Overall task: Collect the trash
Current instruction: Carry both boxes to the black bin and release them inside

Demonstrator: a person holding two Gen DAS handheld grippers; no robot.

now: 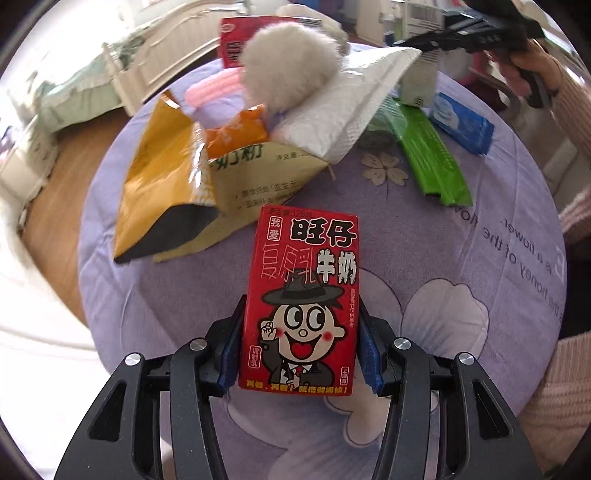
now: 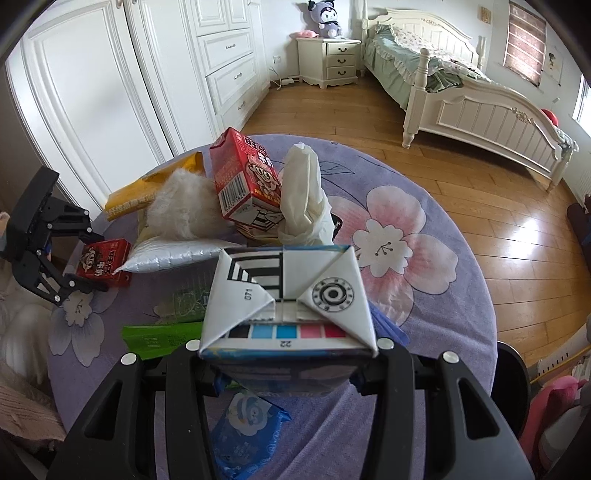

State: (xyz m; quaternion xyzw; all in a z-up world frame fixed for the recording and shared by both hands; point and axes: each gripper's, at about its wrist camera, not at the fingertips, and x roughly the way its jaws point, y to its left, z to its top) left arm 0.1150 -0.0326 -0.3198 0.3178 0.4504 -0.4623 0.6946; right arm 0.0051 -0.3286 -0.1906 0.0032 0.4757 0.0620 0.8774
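A: Where is the trash?
B: On the round table's lilac cloth point(image 1: 461, 280). The left gripper point(image 1: 301, 349) has its pads against a red milk carton point(image 1: 303, 295).
A: The right?
B: The right gripper point(image 2: 286, 363) clamps a white carton point(image 2: 286, 295), bottom flaps facing the camera.

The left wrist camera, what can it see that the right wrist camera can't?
Only the left wrist view shows the cartoon face on the red milk carton between the left gripper pads, and the right gripper from outside. Only the right wrist view shows the white carton the right gripper holds, the bed and the plush toy. Both show the purple flowered cloth, the green wrapper and the fluffy ball.
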